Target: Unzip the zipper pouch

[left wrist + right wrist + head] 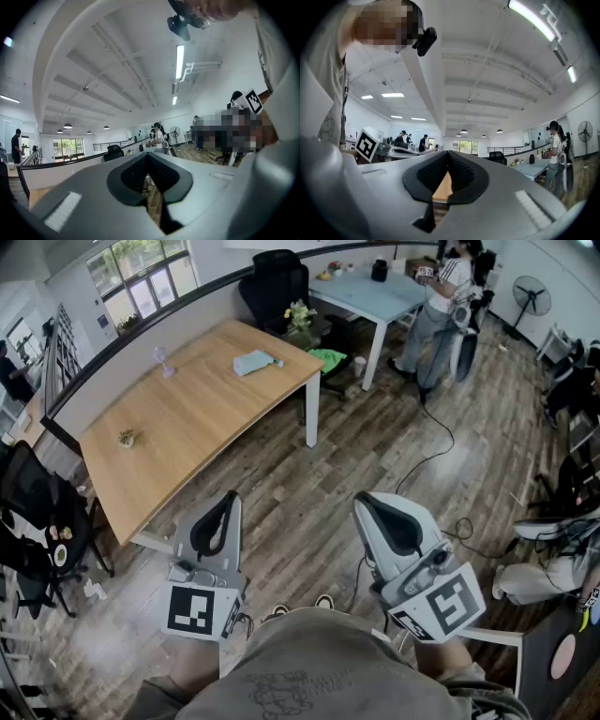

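A light blue pouch [254,362] lies flat near the far right end of the wooden table [187,418], well away from both grippers. My left gripper [229,499] is held close to my body over the floor, shut with nothing between its jaws. My right gripper [369,502] is beside it, also shut and empty. In the left gripper view the closed left gripper [149,157] tilts up toward the ceiling and the far room. In the right gripper view the closed right gripper [447,155] shows a sliver of the wooden tabletop [442,187] behind its tips.
A small pink object [164,363] and a small dried sprig [127,438] sit on the table. A black office chair [277,282], a pale blue table [370,294] and a standing person [441,310] are beyond it. Black chairs [37,512] crowd the left; a cable [436,451] crosses the floor.
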`<state>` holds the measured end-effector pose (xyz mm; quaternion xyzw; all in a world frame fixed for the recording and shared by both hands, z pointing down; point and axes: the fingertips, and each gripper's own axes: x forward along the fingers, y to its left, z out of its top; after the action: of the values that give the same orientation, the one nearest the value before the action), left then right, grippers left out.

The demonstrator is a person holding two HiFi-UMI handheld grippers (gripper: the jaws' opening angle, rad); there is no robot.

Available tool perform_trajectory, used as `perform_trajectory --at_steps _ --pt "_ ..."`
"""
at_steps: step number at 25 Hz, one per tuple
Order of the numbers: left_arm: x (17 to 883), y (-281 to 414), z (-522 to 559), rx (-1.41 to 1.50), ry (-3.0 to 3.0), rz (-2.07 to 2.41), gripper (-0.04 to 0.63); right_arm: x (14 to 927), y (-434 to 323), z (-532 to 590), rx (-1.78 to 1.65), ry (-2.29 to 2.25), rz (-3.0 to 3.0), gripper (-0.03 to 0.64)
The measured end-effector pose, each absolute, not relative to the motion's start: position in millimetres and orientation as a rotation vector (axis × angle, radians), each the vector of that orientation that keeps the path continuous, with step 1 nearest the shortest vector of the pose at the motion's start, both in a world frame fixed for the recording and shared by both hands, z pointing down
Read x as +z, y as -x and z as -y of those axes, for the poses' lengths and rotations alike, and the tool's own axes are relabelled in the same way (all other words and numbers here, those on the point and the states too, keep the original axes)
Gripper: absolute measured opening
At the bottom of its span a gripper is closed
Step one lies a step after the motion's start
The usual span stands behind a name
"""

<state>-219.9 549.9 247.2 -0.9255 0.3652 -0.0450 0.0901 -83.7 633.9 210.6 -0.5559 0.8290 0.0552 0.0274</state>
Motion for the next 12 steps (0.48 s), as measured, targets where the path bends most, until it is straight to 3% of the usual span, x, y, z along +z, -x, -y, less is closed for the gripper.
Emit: perform_trajectory --at_steps 12 --pt "258.7 184.2 -559.6 -0.094 2.763 -1.136 0.000 230.4 39.8 -637.1 0.131 1.695 -2.556 0.012"
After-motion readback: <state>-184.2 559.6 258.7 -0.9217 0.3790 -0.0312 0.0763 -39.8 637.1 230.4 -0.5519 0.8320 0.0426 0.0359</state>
